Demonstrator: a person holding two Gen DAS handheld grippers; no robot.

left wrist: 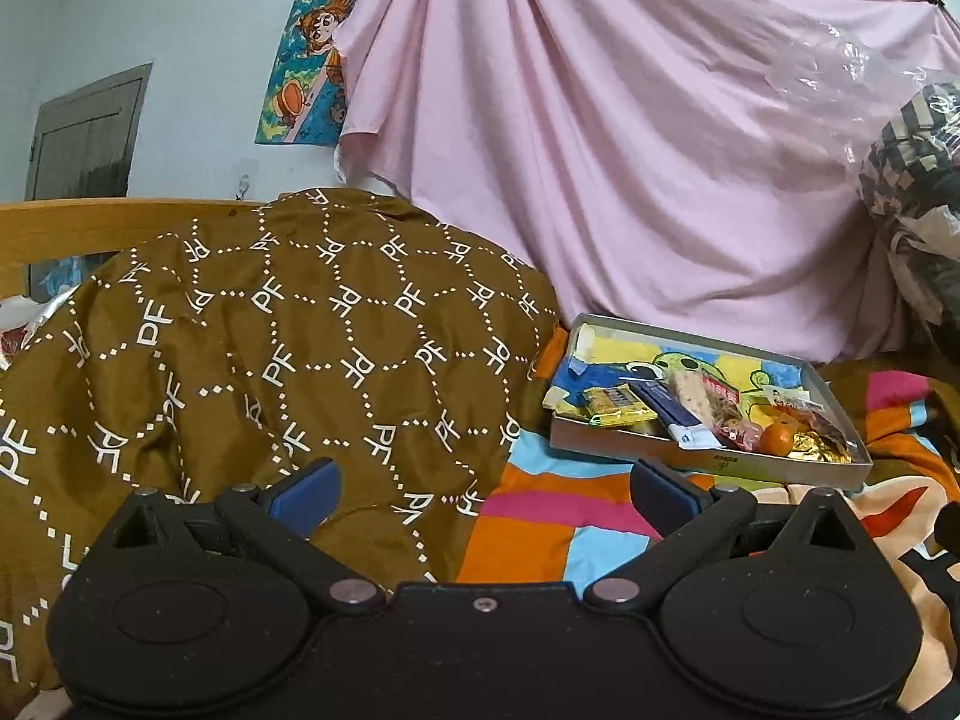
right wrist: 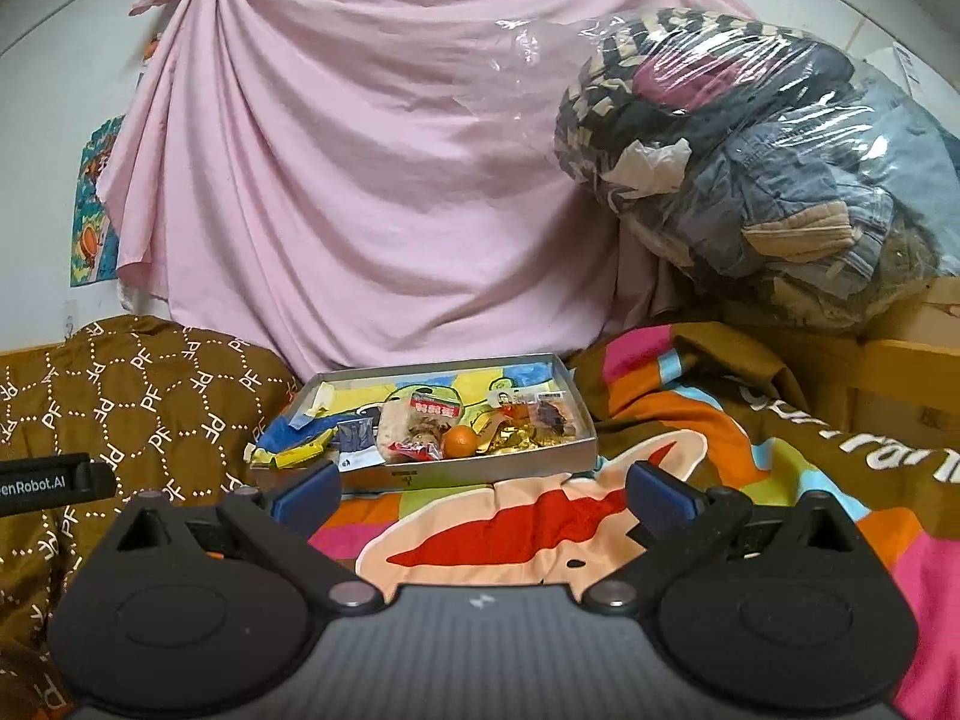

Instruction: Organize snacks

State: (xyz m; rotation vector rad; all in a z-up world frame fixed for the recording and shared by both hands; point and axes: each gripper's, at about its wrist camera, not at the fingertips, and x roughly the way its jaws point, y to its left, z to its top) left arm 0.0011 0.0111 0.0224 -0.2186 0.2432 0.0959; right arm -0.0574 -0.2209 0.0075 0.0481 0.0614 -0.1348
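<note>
I have both tools spread wide and empty — the left tool (left wrist: 483,489) hangs over the brown quilt (left wrist: 252,348) and the striped bedspread (left wrist: 540,534), the right tool (right wrist: 483,489) over the bedspread's cartoon print. Just past them on the bed sits the shallow grey box (right wrist: 480,468), lying flat, with the snacks inside it: a yellow packet (right wrist: 294,453) at its left end, a dark blue packet (right wrist: 357,438), a clear bag with a red label (right wrist: 414,426), a small orange (right wrist: 460,441) and gold wrappers (right wrist: 516,438) toward the right. Behind the box hangs a pink sheet (right wrist: 360,180) — to its right a clear bag of clothes (right wrist: 750,168).
</note>
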